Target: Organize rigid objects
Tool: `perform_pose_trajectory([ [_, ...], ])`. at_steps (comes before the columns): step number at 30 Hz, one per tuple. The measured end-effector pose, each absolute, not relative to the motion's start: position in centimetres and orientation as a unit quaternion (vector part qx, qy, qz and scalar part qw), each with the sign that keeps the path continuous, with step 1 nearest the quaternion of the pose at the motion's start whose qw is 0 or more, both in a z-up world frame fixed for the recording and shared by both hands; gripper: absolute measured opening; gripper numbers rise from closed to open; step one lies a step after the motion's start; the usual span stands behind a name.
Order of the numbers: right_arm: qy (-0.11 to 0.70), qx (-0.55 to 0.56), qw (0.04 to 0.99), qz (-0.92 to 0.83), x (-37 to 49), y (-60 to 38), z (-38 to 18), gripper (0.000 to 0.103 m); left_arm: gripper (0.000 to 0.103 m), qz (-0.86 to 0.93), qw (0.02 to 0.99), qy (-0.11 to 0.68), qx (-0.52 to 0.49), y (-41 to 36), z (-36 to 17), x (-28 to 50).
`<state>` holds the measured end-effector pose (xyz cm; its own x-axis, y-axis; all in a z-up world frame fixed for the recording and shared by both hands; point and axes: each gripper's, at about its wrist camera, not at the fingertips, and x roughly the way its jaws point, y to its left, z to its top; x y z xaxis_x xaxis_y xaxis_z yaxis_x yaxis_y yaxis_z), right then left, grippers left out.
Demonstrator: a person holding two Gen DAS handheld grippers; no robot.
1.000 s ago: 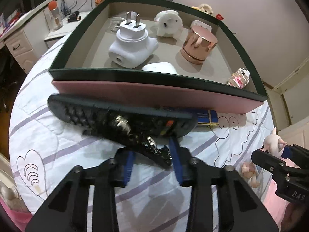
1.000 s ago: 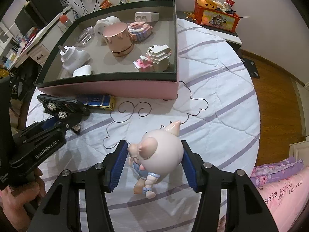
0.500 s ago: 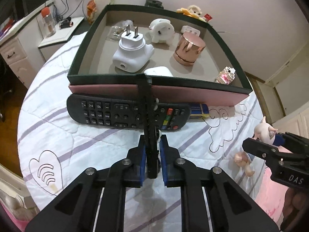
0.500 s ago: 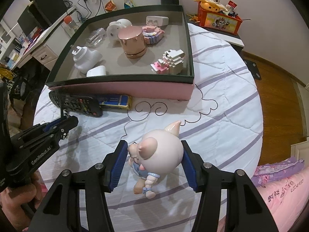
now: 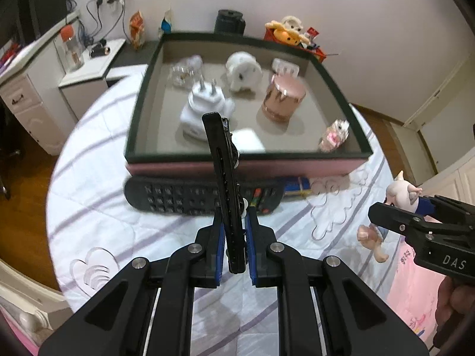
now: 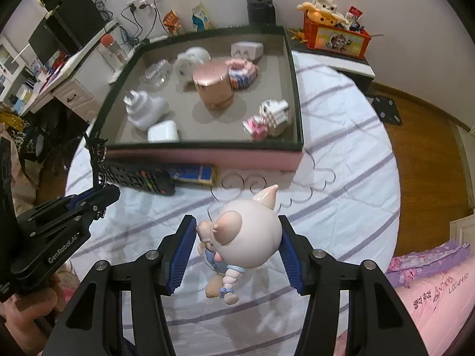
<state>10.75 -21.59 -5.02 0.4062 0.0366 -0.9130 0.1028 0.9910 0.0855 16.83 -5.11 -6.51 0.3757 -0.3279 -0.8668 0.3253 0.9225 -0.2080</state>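
Note:
My left gripper [image 5: 233,228] is shut on a thin black decorated case [image 5: 223,178], held edge-on and upright above the table; it also shows in the right wrist view [image 6: 96,160]. My right gripper [image 6: 237,237] is shut on a pink pig figurine [image 6: 240,234], held above the quilt; the figurine shows at the right of the left wrist view [image 5: 397,201]. A black remote [image 5: 190,197] lies in front of the dark-rimmed box [image 5: 246,155]. The box holds a white plug adapter [image 5: 204,106], a rose-gold jar [image 5: 282,99], a white earbud case [image 6: 163,132] and block figures [image 6: 267,118].
A blue and gold box [image 6: 193,175] lies beside the remote against the box's pink front wall. The round table has a white quilted cover [image 6: 341,195]. A desk with a bottle [image 5: 71,47] stands at the left. An orange toy box [image 6: 335,34] sits behind.
My left gripper closed on the black case and lifted it away from the remote, rising higher. The right gripper keeps holding the pig and has risen slightly.

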Motion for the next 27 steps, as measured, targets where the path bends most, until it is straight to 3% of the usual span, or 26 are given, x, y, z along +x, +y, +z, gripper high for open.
perform_pose_trajectory([
  [14, 0.512, 0.076, 0.855, -0.025, 18.9, -21.0, -1.1, 0.056, 0.012, -0.194, 0.852, 0.487, 0.023, -5.8, -0.6, 25.7],
  [27, 0.548, 0.088, 0.831, -0.036, 23.4, -19.2, -5.1, 0.056, 0.013, -0.208, 0.829, 0.517, 0.049, -7.2, -4.4, 33.2],
])
